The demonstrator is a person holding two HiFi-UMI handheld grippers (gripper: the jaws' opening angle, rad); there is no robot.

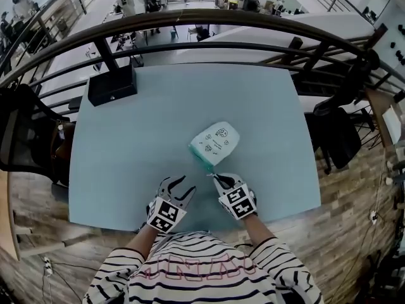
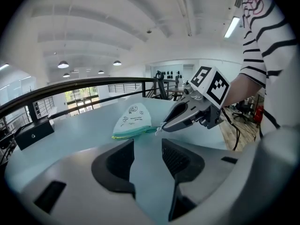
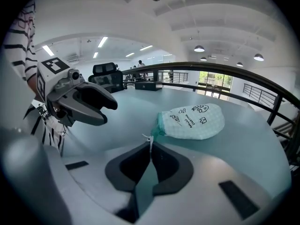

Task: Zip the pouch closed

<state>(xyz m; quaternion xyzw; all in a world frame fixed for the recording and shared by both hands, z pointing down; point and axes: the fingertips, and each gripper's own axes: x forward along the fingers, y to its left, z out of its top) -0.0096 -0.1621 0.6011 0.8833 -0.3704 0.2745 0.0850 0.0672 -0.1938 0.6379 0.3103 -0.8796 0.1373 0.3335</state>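
- The right gripper [image 3: 150,144] has its jaws together on the pull [image 3: 149,138], a thin white tab at the near corner of the pouch [image 3: 192,121].
- The left gripper [image 2: 147,146] has its jaws apart with only bare counter [image 1: 126,170] between them. It hovers just left of the right gripper and touches nothing.
- The pouch lies flat near the middle of the counter, just beyond the 2 grippers.
- Done, as I judge it: the pull is gripped. That is 1 step.
- Left to do: the left jaws do not hold the pouch, so nothing braces it against a tug. The pull probably has to travel along the whole teal edge.
- The teal edge looks flat and pressed together from the left gripper view, but I cannot tell whether its teeth are meshed.
- In the head view the long axis runs on a diagonal, from the teal zip end at the near left to the rounded white end at the far right.
- The zip end faces the person and the rounded end points away, toward the rail.
- The zip line runs across that axis, and the pull sits at its right end.
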